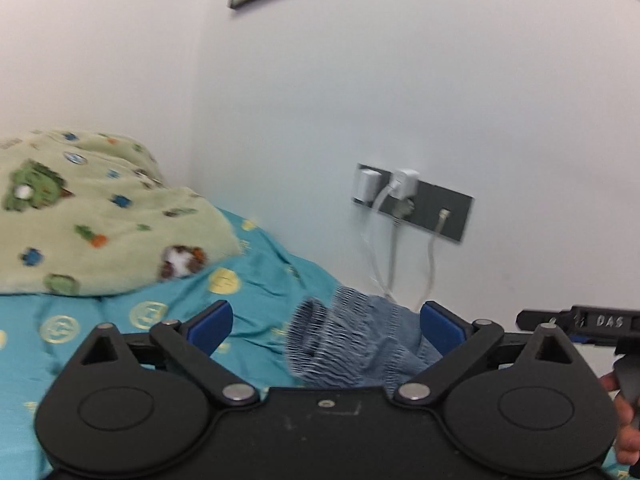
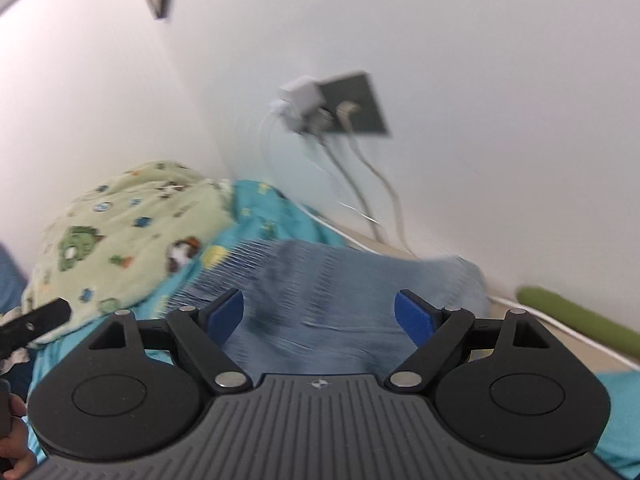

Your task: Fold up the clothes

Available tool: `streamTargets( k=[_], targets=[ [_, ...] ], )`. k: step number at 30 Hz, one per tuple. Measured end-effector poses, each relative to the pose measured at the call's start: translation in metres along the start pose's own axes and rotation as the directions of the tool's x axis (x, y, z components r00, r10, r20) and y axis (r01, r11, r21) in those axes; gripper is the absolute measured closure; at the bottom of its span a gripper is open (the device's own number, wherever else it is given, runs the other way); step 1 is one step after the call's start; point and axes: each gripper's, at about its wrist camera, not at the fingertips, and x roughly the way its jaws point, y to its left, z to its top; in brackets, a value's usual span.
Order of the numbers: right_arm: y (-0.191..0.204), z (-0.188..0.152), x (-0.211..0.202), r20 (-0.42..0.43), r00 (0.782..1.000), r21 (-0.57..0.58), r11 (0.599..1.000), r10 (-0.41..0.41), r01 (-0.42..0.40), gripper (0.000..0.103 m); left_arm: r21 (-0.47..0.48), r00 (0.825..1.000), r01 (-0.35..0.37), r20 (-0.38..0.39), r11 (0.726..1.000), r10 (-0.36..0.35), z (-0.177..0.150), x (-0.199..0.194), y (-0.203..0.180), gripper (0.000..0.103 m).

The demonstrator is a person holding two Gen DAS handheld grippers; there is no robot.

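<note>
A blue denim garment [image 1: 356,344] with a gathered elastic waistband lies bunched on the teal bed sheet [image 1: 260,276], close to the wall. My left gripper [image 1: 326,322] is above it, open, its blue pads [image 1: 212,320] wide apart and touching nothing. In the right wrist view the same garment [image 2: 332,276] shows blurred below my right gripper [image 2: 320,314], which is also open with its pads clear of the cloth. Each gripper shows at the edge of the other's view: the right gripper [image 1: 580,322] and the left gripper [image 2: 36,320].
A pale green patterned blanket [image 1: 100,216] is heaped at the left on the bed. The white wall carries a dark socket plate [image 1: 424,204] with chargers and hanging cables [image 2: 360,184]. A green roll [image 2: 580,320] lies by the wall at the right. A hand [image 1: 624,432] holds the right gripper.
</note>
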Motion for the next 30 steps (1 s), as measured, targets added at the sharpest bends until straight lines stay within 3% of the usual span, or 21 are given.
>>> streamTargets(
  k=[8, 14, 18, 23, 30],
  targets=[
    [0.077, 0.023, -0.023, 0.020, 0.990, -0.132, 0.982, 0.141, -0.138, 0.017, -0.054, 0.993, -0.114, 0.016, 0.992, 0.115, 0.016, -0.068, 0.030, 0.001],
    [0.144, 0.019, -0.032, -0.019, 0.965, -0.230, 0.938, 0.262, -0.260, 0.017, -0.077, 0.970, -0.235, 0.046, 0.969, 0.239, 0.020, -0.129, 0.063, 0.000],
    [0.189, 0.006, -0.035, -0.057, 0.940, -0.276, 0.899, 0.337, -0.339, 0.017, -0.085, 0.946, -0.317, 0.045, 0.945, 0.321, 0.011, -0.161, 0.088, 0.000],
    [0.239, -0.017, -0.030, -0.107, 0.907, -0.316, 0.851, 0.407, -0.419, 0.017, -0.100, 0.896, -0.437, 0.042, 0.894, 0.443, 0.004, -0.189, 0.122, 0.000],
    [0.300, -0.039, -0.008, -0.140, 0.873, -0.344, 0.804, 0.467, -0.486, 0.017, -0.171, 0.852, -0.506, 0.053, 0.845, 0.521, -0.012, -0.214, 0.161, 0.000]
  ],
)
